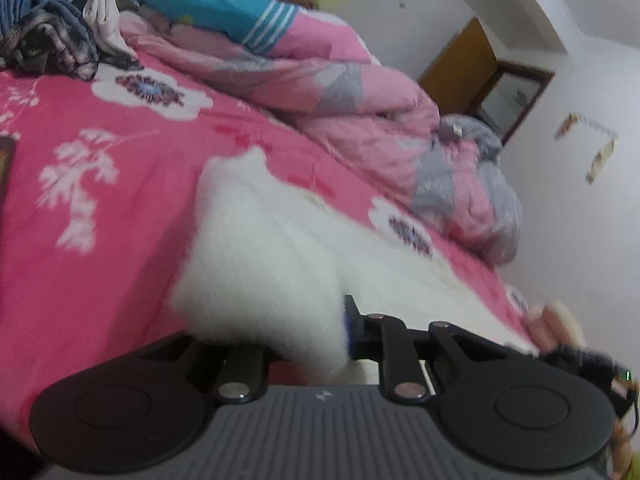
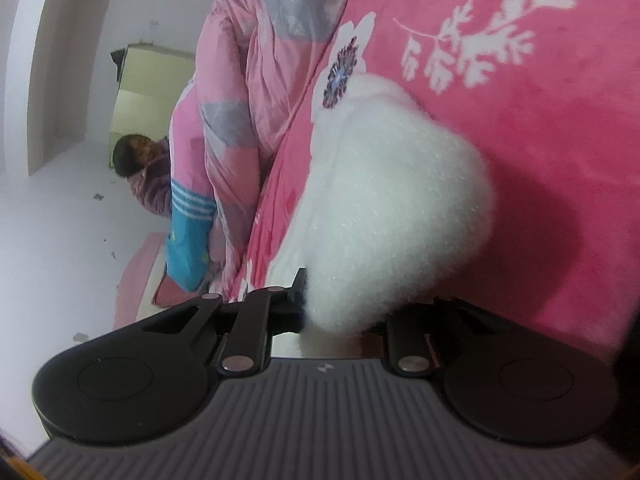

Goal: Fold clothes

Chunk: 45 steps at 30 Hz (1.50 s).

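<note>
Step in hand: the fold itself. Both ends of a white fleece garment (image 1: pixel 256 248) are gripped and raised off the pink bed (image 1: pixel 100 168), which reads as the carry-over of one edge.
Left hand-held gripper (image 1: pixel 320 340): jaws drawn narrow and clamped on a bunched corner of the fleece; only the right-side finger shows, the other is buried under the pile.
Right hand-held gripper (image 2: pixel 340 312): likewise narrow and pinching a thick wad of the same fleece (image 2: pixel 392 208), which bulges above the jaws.
Where the garment is: part held up in the two grips, the rest trailing flat on the bed sheet, near the rolled pink quilt (image 1: pixel 360 92).
Other clothes: a heap (image 1: pixel 52 28) at the far corner of the bed, well apart and untouched.
Next move calls for: carrying both corners together across the part still lying flat, keeping them level so the edge lands square, then lowering before letting go.
Risk: the fleece is thick and slippery-looking; an uneven pull could skew the fold.
Bystander: a person (image 2: pixel 140 168) sits beyond the quilt, well clear.
</note>
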Motion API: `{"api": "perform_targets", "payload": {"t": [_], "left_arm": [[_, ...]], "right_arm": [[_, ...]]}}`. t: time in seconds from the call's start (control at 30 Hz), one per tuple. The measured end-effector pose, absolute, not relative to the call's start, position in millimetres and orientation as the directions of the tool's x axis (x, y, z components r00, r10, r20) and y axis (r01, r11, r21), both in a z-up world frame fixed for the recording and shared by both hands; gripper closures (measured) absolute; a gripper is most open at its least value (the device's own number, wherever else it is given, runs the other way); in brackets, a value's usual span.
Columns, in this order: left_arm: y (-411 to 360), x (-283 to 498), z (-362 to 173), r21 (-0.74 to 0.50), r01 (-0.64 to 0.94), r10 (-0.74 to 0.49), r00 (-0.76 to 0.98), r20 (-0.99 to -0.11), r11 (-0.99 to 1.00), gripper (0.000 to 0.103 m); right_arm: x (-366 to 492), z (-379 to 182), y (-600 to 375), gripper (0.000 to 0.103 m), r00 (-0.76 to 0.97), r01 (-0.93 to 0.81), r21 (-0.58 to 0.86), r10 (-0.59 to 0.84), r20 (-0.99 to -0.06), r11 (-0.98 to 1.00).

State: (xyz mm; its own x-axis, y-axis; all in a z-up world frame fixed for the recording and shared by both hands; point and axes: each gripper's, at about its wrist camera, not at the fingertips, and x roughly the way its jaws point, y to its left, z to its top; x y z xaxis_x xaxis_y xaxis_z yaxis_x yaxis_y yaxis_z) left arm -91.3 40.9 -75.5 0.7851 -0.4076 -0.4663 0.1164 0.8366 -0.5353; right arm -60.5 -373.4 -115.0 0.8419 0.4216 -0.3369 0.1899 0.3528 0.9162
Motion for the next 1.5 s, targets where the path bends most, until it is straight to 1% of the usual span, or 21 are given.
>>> {"api": "perform_targets", "payload": {"t": [0.1, 0.13, 0.17, 0.23, 0.27, 0.3, 0.4, 0.47, 0.57, 0.63, 0.77, 0.87, 1.0, 1.07, 1.13, 1.17, 1.2, 1.27, 1.3, 1.4, 1.5], "left_arm": [[41.5, -95.3, -88.4, -0.536, 0.102, -0.417, 0.753, -0.508, 0.838, 0.084], [43.2, -94.0, -90.2, -0.541, 0.1, -0.423, 0.745, -0.515, 0.835, 0.081], [45.0, -93.0, -89.7, -0.544, 0.106, -0.432, 0.739, -0.518, 0.832, 0.079], [47.8, -92.3, -87.1, -0.542, 0.122, -0.447, 0.725, -0.524, 0.832, 0.074], [48.6, -93.0, -85.9, -0.535, 0.13, -0.452, 0.717, -0.53, 0.835, 0.068], [49.5, -94.5, -85.0, -0.528, 0.138, -0.457, 0.707, -0.54, 0.838, 0.061], [53.2, -106.1, -84.0, -0.504, 0.136, -0.444, 0.696, -0.564, 0.853, 0.05], [55.9, -115.7, -82.4, -0.478, 0.131, -0.422, 0.702, -0.574, 0.868, 0.048], [61.7, -129.9, -77.4, -0.449, 0.117, -0.387, 0.718, -0.579, 0.886, 0.047], [67.9, -137.7, -73.0, -0.444, 0.098, -0.367, 0.731, -0.576, 0.891, 0.046], [78.7, -150.0, -62.3, -0.42, 0.048, -0.303, 0.768, -0.565, 0.906, 0.044], [83.7, -155.9, -49.2, -0.389, 0.047, -0.265, 0.807, -0.528, 0.92, 0.038], [80.3, -153.6, -36.7, -0.324, 0.062, -0.227, 0.835, -0.501, 0.944, 0.028], [75.4, -146.1, -34.0, -0.304, 0.075, -0.23, 0.827, -0.513, 0.95, 0.028], [70.9, -137.6, -33.4, -0.307, 0.098, -0.254, 0.814, -0.522, 0.947, 0.024], [68.8, -133.2, -33.3, -0.311, 0.11, -0.268, 0.807, -0.526, 0.944, 0.016], [66.8, -127.5, -34.2, -0.327, 0.124, -0.292, 0.793, -0.535, 0.937, 0.009], [63.5, -114.7, -36.8, -0.373, 0.15, -0.35, 0.755, -0.555, 0.916, 0.008], [61.7, -108.7, -36.9, -0.376, 0.156, -0.359, 0.745, -0.563, 0.913, 0.008], [55.7, -90.5, -34.5, -0.348, 0.168, -0.353, 0.733, -0.581, 0.922, 0.006], [55.1, -69.6, -30.2, -0.352, 0.174, -0.359, 0.736, -0.574, 0.92, 0.003]], "right_arm": [[-65.6, -123.5, -378.4, 0.086, 0.831, 0.203, 0.919, 0.436, -0.344, 0.339], [-65.1, -127.5, -380.0, 0.085, 0.826, 0.214, 0.921, 0.442, -0.349, 0.327], [-64.2, -131.6, -381.5, 0.081, 0.82, 0.228, 0.922, 0.448, -0.355, 0.314], [-61.6, -138.0, -384.6, 0.077, 0.802, 0.261, 0.919, 0.464, -0.377, 0.296], [-62.2, -138.2, -385.7, 0.074, 0.797, 0.268, 0.917, 0.466, -0.384, 0.296], [-63.9, -137.2, -386.7, 0.074, 0.795, 0.272, 0.914, 0.465, -0.389, 0.3], [-68.7, -134.2, -389.5, 0.069, 0.789, 0.281, 0.907, 0.462, -0.405, 0.313], [-72.9, -132.5, -392.0, 0.06, 0.788, 0.289, 0.903, 0.456, -0.413, 0.318], [-85.9, -128.9, -398.6, 0.05, 0.803, 0.315, 0.896, 0.415, -0.428, 0.314], [-96.6, -124.2, -403.4, 0.048, 0.812, 0.334, 0.885, 0.378, -0.444, 0.324], [-120.0, -110.4, -414.5, 0.047, 0.83, 0.376, 0.849, 0.273, -0.487, 0.371], [-135.0, -93.3, -417.6, 0.047, 0.851, 0.385, 0.813, 0.174, -0.496, 0.436], [-141.7, -67.0, -411.5, 0.047, 0.881, 0.344, 0.754, 0.084, -0.465, 0.56], [-134.2, -57.0, -399.6, 0.047, 0.886, 0.307, 0.709, 0.083, -0.457, 0.635], [-123.4, -50.0, -385.0, 0.047, 0.882, 0.268, 0.66, 0.097, -0.462, 0.702], [-117.9, -47.4, -377.4, 0.047, 0.879, 0.25, 0.637, 0.105, -0.465, 0.729], [-113.3, -45.8, -370.6, 0.047, 0.877, 0.23, 0.618, 0.115, -0.466, 0.752], [-105.2, -43.6, -357.8, 0.047, 0.875, 0.189, 0.578, 0.132, -0.466, 0.794], [-101.4, -42.9, -351.8, 0.047, 0.874, 0.172, 0.559, 0.137, -0.467, 0.811], [-89.9, -39.8, -339.4, 0.047, 0.864, 0.133, 0.503, 0.148, -0.481, 0.854], [-77.9, -36.2, -331.0, 0.047, 0.857, 0.096, 0.451, 0.157, -0.492, 0.887]]}}
